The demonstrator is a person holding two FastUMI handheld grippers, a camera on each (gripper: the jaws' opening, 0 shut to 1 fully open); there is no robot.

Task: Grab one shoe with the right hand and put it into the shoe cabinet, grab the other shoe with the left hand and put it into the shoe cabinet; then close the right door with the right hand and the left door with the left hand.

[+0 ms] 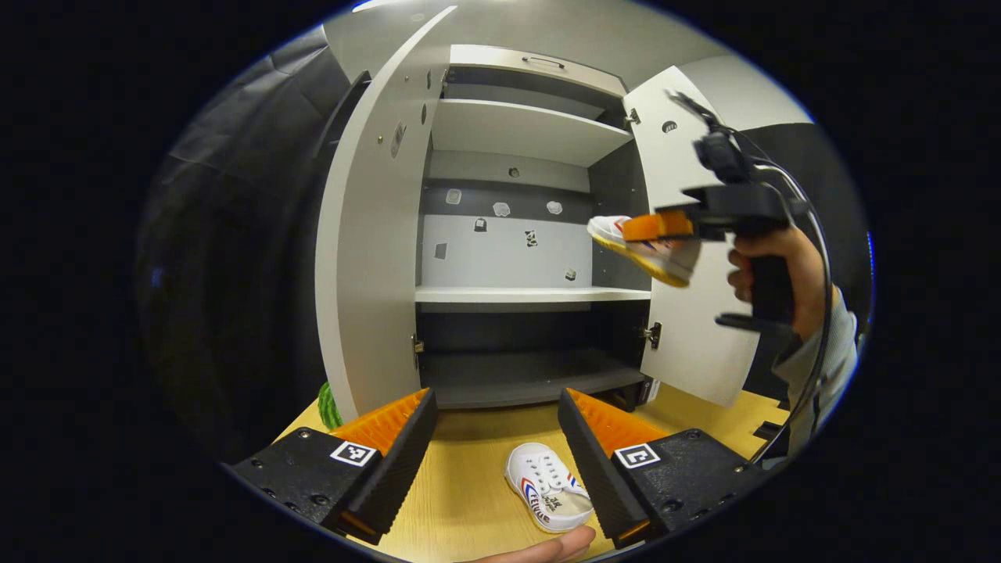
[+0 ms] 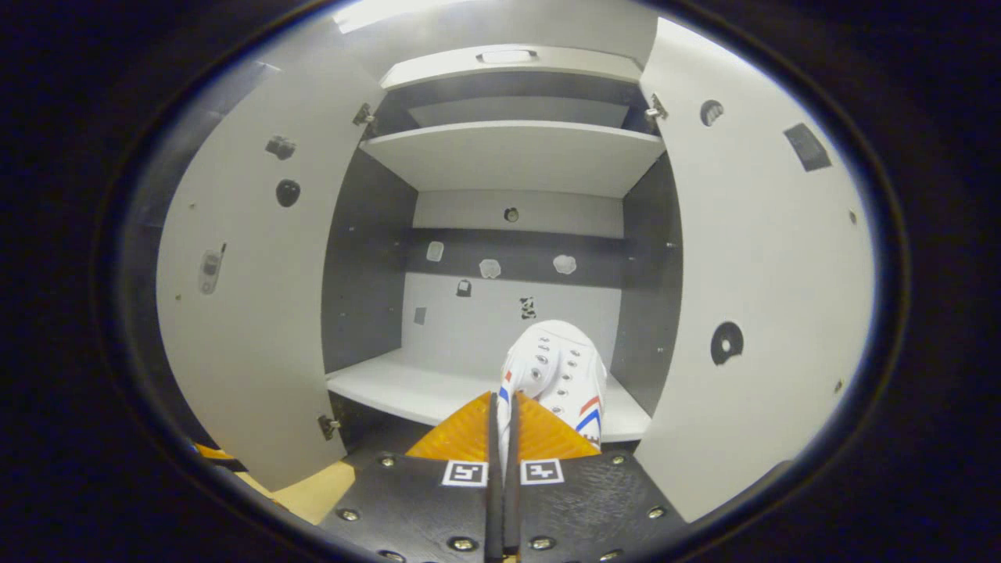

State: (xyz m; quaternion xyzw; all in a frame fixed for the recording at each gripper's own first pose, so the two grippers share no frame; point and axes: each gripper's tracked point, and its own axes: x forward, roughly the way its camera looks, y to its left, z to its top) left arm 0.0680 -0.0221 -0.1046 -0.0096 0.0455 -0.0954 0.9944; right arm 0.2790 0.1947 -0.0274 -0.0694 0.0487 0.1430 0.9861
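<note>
Right claw (image 2: 500, 426) clenched on first shoe (image 2: 557, 367), held before cabinet's middle shelf (image 2: 407, 387). Advice: keep sole level, clear right door (image 2: 751, 297). Left claw (image 1: 494, 438) released above second shoe (image 1: 547, 485) on surface (image 1: 469, 485).

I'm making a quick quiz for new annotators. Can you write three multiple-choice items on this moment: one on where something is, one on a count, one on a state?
1. Where is the loose shoe?
A. on the wooden floor in front of the cabinet
B. on the middle shelf
C. on top of the cabinet

2. How many cabinet doors are open?
A. none
B. one
C. two

3. What is the right gripper doing?
A. standing open with nothing in it
B. shut on the other shoe
C. pushing a door

Answers:
1. A, it lies on the floor between the open fingers of the left gripper.
2. C, the left door and right door both swing out.
3. B, its orange fingers pinch that shoe, held up before the shelf.
</note>
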